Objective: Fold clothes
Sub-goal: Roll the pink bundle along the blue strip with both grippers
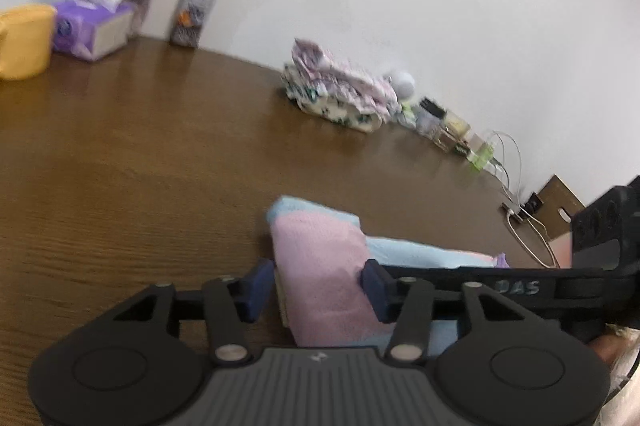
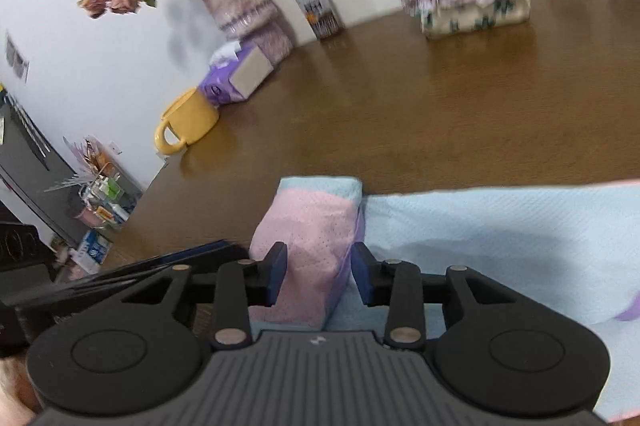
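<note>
Left wrist view: the left gripper (image 1: 318,292) sits nearest, jaws narrow with a pink fold of the pastel cloth (image 1: 320,266) bunched between the blue pads (image 1: 260,286); whether they press it I cannot tell; it points down at the table (image 1: 120,166) near its front edge. Right wrist view: the right gripper (image 2: 318,278) brackets the same pink fold, gaps visible, not yet pinching; best to close fully on all layers before carrying the fold over, both claws level.

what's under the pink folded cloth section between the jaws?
Light blue fabric of the same cloth shows at the edges of the pink fold and spreads right over the wooden table. Anything inside the fold is covered.
</note>
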